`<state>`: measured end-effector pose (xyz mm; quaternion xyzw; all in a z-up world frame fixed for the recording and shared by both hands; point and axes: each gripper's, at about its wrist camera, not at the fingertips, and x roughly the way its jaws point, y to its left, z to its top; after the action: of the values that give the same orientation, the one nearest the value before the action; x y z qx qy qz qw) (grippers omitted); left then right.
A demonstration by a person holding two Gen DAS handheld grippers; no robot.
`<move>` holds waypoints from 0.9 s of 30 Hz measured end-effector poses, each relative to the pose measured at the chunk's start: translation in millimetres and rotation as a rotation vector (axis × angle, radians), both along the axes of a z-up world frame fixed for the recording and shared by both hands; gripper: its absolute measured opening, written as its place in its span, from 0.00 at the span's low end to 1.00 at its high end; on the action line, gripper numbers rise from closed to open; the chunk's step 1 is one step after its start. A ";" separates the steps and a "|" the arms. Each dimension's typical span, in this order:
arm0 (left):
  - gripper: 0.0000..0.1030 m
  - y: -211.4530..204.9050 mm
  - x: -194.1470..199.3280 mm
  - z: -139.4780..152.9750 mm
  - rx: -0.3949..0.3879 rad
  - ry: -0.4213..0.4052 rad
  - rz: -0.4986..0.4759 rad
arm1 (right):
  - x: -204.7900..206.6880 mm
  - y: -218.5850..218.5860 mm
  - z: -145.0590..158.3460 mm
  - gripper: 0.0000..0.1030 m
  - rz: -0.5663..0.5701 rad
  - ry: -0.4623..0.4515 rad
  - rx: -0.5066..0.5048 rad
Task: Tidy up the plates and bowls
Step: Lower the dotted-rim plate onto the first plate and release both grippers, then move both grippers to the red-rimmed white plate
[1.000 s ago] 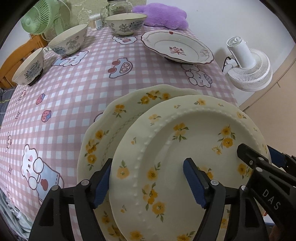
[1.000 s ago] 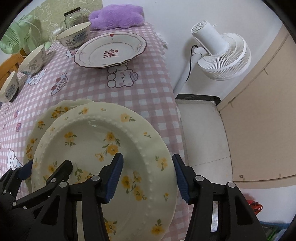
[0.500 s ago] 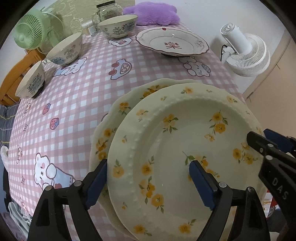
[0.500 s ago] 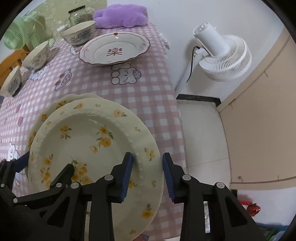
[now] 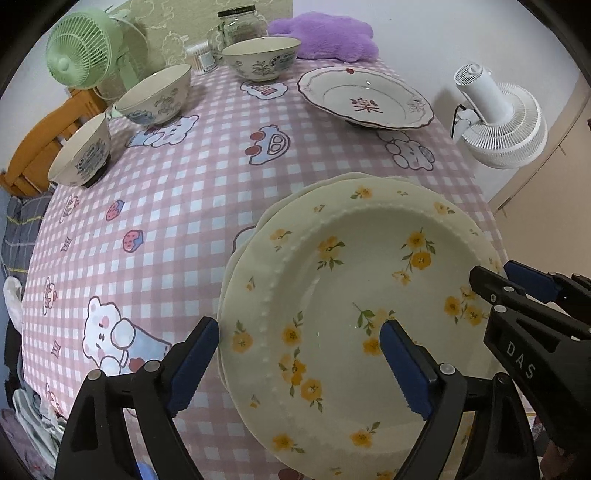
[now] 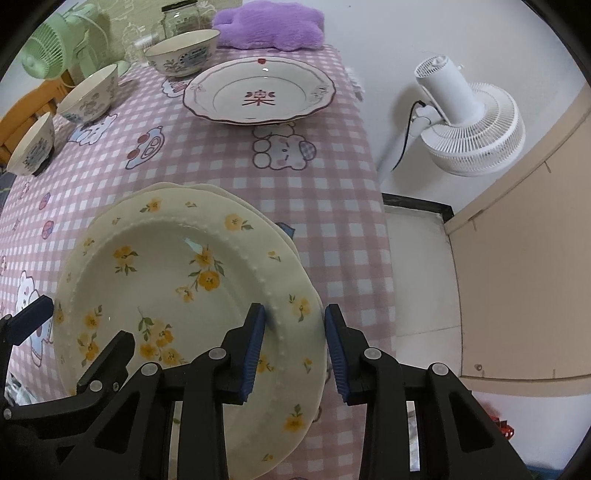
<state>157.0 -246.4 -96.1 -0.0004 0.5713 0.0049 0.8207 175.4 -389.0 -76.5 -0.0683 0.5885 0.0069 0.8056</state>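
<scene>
A cream plate with yellow flowers point(image 5: 354, 295) lies stacked on a second matching plate point(image 5: 242, 254) at the table's near right corner; the top plate also shows in the right wrist view point(image 6: 177, 288). My left gripper point(image 5: 299, 354) is open, its jaws straddling the plates' left rim. My right gripper point(image 6: 293, 347) has its jaws either side of the top plate's right rim with a gap on the outer side. A white plate with a red character point(image 5: 364, 98) sits at the far right. Three patterned bowls point(image 5: 155, 94) point(image 5: 79, 155) point(image 5: 260, 55) stand along the far left.
The table has a pink checked cloth point(image 5: 177, 206). A green fan point(image 5: 79, 51), a glass jar point(image 5: 236, 22) and a purple cushion point(image 5: 325, 35) stand at the back. A white floor fan point(image 6: 465, 122) stands right of the table, past its right edge point(image 6: 376, 206).
The top plate has come down and leftward onto the lower plate, now nearly centred on it. My right gripper's jaws have narrowed around the rim. The left gripper stayed open.
</scene>
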 end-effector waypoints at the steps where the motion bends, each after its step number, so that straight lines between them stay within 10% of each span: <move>1: 0.88 1.2 -0.3 0.6 -0.001 0.001 -0.001 | -0.6 0.3 -0.1 0.36 -0.004 0.000 0.002; 8: 0.88 15.1 0.3 17.2 -0.026 -0.046 -0.049 | 0.2 -3.3 13.8 0.38 -0.074 -0.020 0.077; 13: 0.88 32.3 5.2 35.2 -0.047 -0.089 -0.106 | -9.8 12.1 46.8 0.68 -0.122 -0.132 0.111; 27: 0.90 54.7 52.1 84.0 -0.084 -0.223 -0.139 | 18.7 45.1 94.4 0.69 -0.160 -0.265 0.172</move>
<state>209.1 -191.6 -12.1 0.0043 0.4748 -0.0761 0.8768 194.1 -343.8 17.9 0.0477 0.4781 -0.0158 0.8769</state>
